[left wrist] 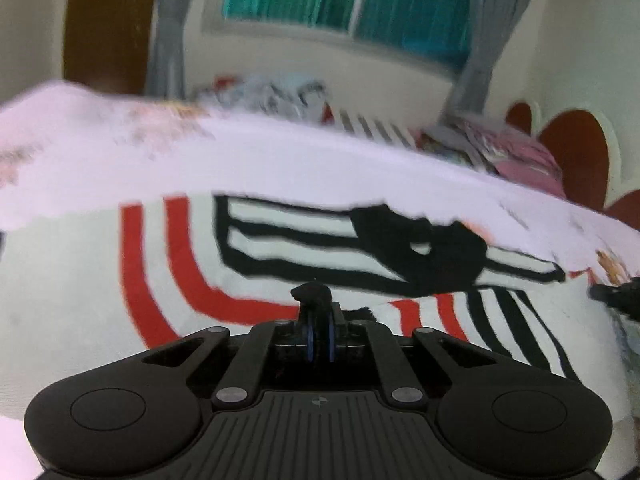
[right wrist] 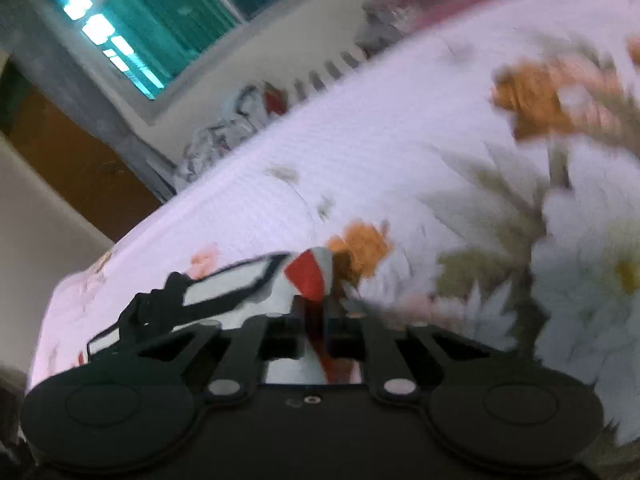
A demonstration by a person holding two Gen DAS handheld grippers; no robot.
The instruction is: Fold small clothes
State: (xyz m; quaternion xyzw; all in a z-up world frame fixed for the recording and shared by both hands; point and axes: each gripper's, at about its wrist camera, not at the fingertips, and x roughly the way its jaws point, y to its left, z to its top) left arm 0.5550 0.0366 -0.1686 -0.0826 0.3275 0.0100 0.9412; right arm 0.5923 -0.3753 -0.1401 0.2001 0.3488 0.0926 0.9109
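A small white garment (left wrist: 80, 280) with red and black stripes lies spread on the bed. My left gripper (left wrist: 316, 300) is shut on a black edge of the garment, low over the cloth. In the right wrist view my right gripper (right wrist: 320, 292) is shut on a red and white corner of the same garment (right wrist: 224, 284), which trails off to the left over the bedsheet. The right gripper's tip (left wrist: 616, 296) shows at the far right of the left wrist view. Both views are blurred by motion.
The bed (right wrist: 400, 140) has a pale sheet with a flower print. A heap of other clothes (left wrist: 272, 96) and a striped piece (left wrist: 372, 128) lie at its far edge. Pink fabric (left wrist: 520, 152) lies at the far right. A window with grey curtains (left wrist: 348, 0) is behind.
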